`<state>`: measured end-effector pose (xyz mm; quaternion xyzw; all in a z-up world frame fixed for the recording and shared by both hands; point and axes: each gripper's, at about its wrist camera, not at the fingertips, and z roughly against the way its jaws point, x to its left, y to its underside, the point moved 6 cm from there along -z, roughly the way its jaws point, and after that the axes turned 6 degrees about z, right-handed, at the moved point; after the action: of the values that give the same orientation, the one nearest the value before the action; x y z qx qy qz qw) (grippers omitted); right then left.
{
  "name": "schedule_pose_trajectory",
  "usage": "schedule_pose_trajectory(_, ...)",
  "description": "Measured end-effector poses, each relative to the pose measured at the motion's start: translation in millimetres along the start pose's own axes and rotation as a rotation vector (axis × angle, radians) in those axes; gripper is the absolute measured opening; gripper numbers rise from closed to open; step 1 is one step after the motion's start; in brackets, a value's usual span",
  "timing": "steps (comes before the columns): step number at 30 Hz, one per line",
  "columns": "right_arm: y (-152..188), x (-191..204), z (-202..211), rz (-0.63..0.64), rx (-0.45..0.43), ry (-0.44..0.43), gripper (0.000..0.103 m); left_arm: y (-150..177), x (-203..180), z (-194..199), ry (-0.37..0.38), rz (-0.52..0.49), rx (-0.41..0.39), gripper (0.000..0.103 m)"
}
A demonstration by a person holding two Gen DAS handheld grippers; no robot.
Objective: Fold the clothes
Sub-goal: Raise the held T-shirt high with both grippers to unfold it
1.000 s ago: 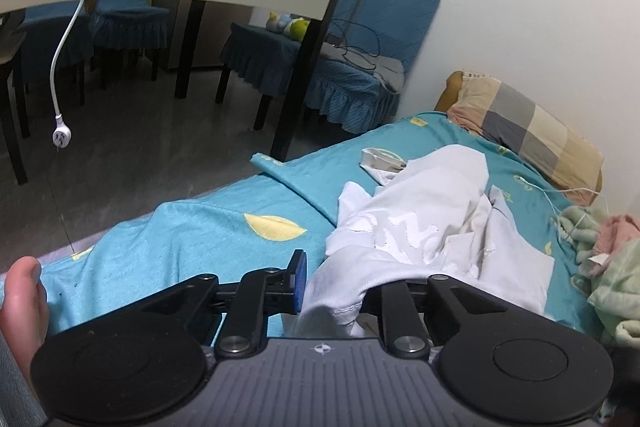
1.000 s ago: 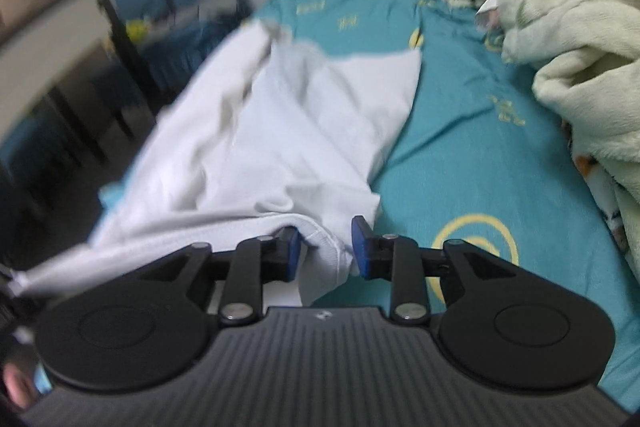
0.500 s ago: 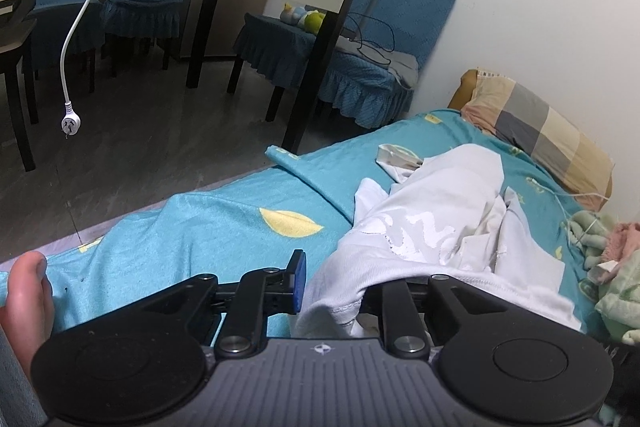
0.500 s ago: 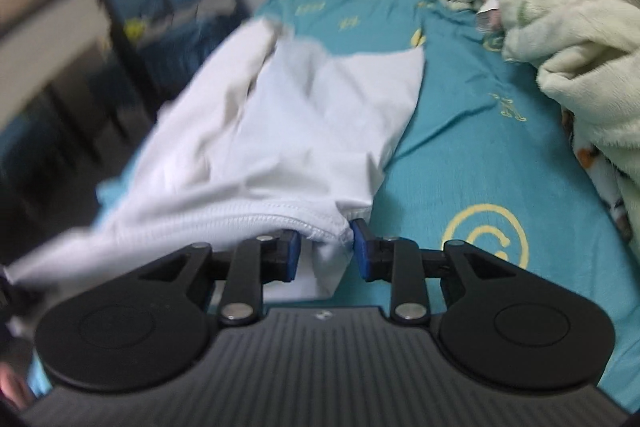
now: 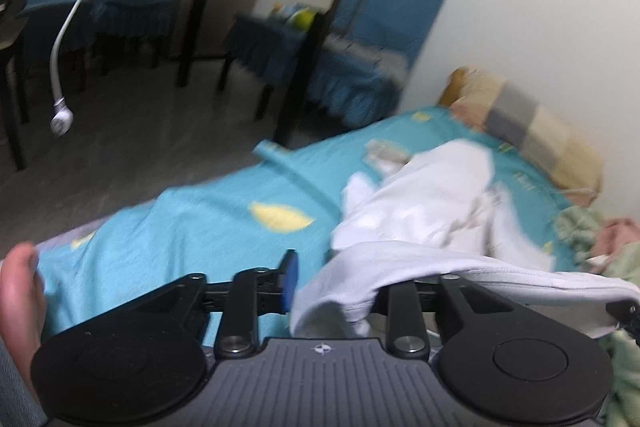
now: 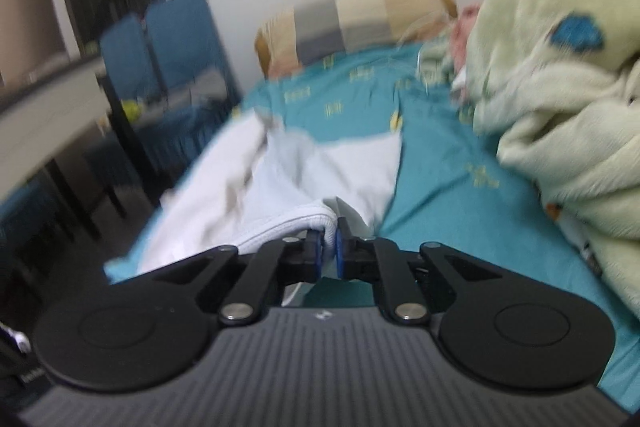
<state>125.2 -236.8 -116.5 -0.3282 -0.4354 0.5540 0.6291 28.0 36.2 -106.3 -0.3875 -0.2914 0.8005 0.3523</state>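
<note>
A white garment lies crumpled on the teal bedsheet, its hem stretched taut. The right gripper is clamped on the hem. The left gripper stands apart, hem draped across it. A plaid pillow sits at twelve o'clock.

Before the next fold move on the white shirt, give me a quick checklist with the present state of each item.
1. Right gripper pinching the white cotton shirt hem: ok, fingers closed on fabric.
2. Left gripper holding the shirt: cannot tell, fabric hides one finger.
3. Shirt lying flat: not ok, bunched.
4. Teal patterned bedsheet free beside the shirt: ok.
5. Pale green fleece blanket apart from the shirt: ok.
6. Sharp view: not ok, blurred.
</note>
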Motion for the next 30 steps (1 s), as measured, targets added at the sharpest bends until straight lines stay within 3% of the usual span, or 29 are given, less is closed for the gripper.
schedule_pose_trajectory(3,-21.7,6.4,22.5,0.033,-0.110,0.005,0.009,-26.0,-10.7,14.6,0.094,0.034,-0.073,0.012)
schedule_pose_trajectory(8,-72.5,19.1,59.2,-0.011,-0.217,-0.041,0.008,-98.7,-34.8,54.3,0.240,0.043,-0.260,0.007)
schedule_pose_trajectory(13,-159.0,51.9,106.2,0.062,-0.382,-0.078,0.007,-193.3,-72.5,108.9,0.393,0.022,-0.421,0.005)
schedule_pose_trajectory(17,-231.1,63.5,146.7,0.065,-0.490,-0.098,0.006,-266.4,-113.9,163.9,0.513,-0.082,-0.526,0.005)
schedule_pose_trajectory(23,-308.2,69.8,231.2,0.064,-0.637,-0.128,0.006,-338.8,-154.3,258.9,0.641,-0.228,-0.632,0.005)
schedule_pose_trajectory(30,-354.7,95.7,359.0,0.127,-0.771,-0.173,0.006,-386.3,-155.4,361.9,0.701,-0.227,-0.665,0.005)
